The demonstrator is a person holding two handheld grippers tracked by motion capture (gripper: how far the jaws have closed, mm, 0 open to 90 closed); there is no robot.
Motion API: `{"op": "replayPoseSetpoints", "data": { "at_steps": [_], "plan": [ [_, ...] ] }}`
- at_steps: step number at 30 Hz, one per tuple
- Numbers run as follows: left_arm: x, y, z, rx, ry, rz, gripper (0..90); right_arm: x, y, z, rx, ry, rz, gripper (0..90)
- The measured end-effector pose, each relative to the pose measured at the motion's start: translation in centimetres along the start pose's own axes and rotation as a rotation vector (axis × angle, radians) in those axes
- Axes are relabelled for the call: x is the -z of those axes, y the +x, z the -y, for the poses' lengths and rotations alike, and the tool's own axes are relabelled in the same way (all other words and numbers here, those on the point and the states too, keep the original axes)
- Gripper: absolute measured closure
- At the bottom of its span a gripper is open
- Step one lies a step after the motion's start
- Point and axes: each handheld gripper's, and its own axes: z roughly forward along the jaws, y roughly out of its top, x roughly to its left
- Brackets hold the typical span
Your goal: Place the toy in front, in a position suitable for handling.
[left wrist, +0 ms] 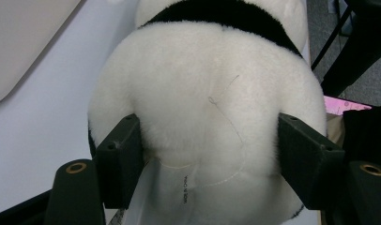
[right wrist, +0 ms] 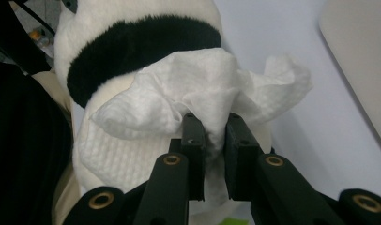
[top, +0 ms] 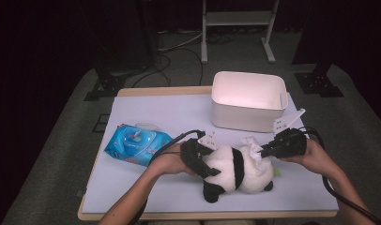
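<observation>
A black-and-white panda plush lies on the white table near its front edge. My left gripper comes in from the left and is shut on the plush, its two jaws pressing into the white body from either side. A sewn label with small print hangs between the jaws. My right gripper comes in from the right and is shut on a crumpled white wet wipe, which lies against the plush beside its black band. In the high view the wipe sticks up above the plush.
A white plastic bin stands at the back right, close behind the right hand. A blue pack of wet wipes lies to the left of the left hand. The table's front edge runs just below the plush.
</observation>
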Motion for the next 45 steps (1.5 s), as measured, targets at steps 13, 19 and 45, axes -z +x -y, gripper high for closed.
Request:
{"op": "replayPoseSetpoints", "data": {
  "at_steps": [13,19,45],
  "plan": [
    [1.2,0.3,0.5,0.042,-0.030,0.023,23.5,1.3,-0.1,4.4,-0.077,-0.055,0.015,79.5],
    [2.3,0.2,1.2,0.048,-0.018,0.028,21.0,1.3,0.4,5.4,-0.093,-0.050,0.021,79.5],
    [-1.3,-0.2,-0.5,0.034,-0.069,0.007,27.6,-0.3,3.5,-0.7,0.094,0.004,0.019,79.3]
  ]
}}
